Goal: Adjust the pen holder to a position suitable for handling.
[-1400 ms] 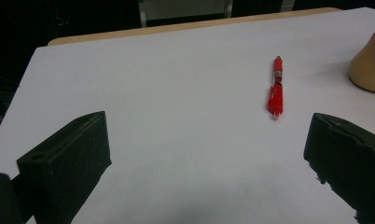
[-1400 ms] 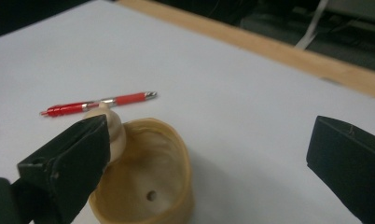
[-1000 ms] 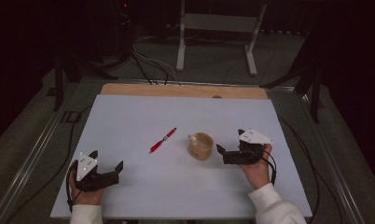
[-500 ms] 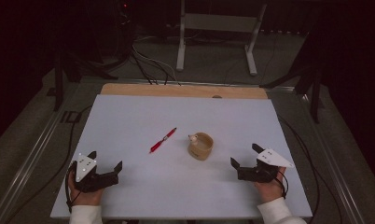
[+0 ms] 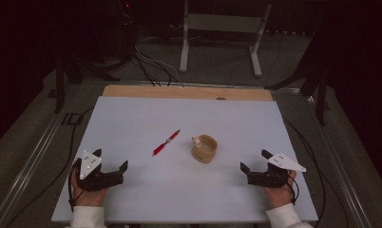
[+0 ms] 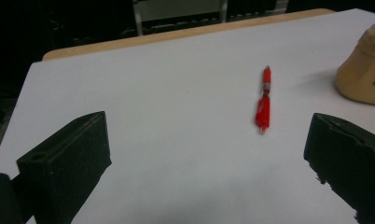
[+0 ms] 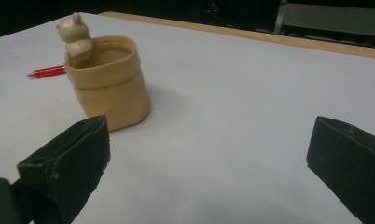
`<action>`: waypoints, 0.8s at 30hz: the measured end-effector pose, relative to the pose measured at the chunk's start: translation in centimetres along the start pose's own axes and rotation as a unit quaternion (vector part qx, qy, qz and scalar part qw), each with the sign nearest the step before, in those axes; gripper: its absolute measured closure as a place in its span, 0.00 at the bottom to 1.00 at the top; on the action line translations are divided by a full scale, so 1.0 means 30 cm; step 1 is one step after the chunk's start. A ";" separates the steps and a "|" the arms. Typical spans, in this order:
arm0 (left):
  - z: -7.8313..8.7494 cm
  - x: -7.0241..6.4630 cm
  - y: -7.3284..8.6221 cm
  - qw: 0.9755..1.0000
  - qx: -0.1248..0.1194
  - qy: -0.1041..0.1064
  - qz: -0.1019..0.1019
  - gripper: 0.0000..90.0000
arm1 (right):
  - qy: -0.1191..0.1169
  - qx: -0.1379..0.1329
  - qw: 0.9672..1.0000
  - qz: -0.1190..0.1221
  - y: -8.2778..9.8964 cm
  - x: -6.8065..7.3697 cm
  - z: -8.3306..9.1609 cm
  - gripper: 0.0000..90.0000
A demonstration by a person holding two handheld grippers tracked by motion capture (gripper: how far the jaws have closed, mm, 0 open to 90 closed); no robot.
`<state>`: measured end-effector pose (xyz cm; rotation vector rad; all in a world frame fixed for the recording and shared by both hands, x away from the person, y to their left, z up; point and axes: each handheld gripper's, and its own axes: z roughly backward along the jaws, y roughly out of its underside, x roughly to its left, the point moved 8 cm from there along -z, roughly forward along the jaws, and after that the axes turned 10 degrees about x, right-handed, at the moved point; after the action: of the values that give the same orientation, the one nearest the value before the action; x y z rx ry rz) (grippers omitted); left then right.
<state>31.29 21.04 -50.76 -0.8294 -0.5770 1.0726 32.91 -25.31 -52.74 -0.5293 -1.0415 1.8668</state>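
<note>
A red pen [image 5: 166, 143] lies at the middle of the white table [image 5: 132, 114]. Just right of it stands a small tan cup [image 5: 204, 148] with a little bear figure on its rim. My left gripper [image 5: 111, 158] rests open near the front left, well short of the pen [image 6: 263, 103]. At the front right, my right gripper [image 5: 254, 160] is open and empty, a short way from the cup [image 7: 112, 84]. In the right gripper view the pen [image 7: 48, 72] shows behind the cup. The left gripper view has the cup [image 6: 363, 70] at its right edge.
A wooden strip [image 5: 189, 91] runs along the table's far edge. Beyond it are a metal stand [image 5: 222, 28] and cables [image 5: 151, 66] on the floor. More cables trail beside the table on both sides.
My right gripper has drawn back from beside the cup toward the front right of the table. The left gripper, pen and cup have stayed put.
</note>
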 end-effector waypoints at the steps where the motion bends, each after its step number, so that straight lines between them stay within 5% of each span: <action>1: 0.000 0.000 0.000 1.000 0.000 0.000 0.000 0.01 | 0.000 0.000 1.000 0.000 0.000 0.000 0.000 0.00; 8: -0.044 -0.007 -0.066 1.000 0.008 0.025 -0.016 0.01 | 0.003 -0.004 1.000 -0.004 -0.003 0.001 -0.006 0.00; 24: -0.133 -0.034 -0.178 0.998 0.023 0.046 -0.038 0.01 | 0.007 -0.003 1.000 0.000 -0.006 0.000 -0.017 0.00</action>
<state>36.74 17.63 -48.72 -0.8070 -0.5014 0.9702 33.37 -25.04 -52.88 -0.5446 -1.0387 1.8579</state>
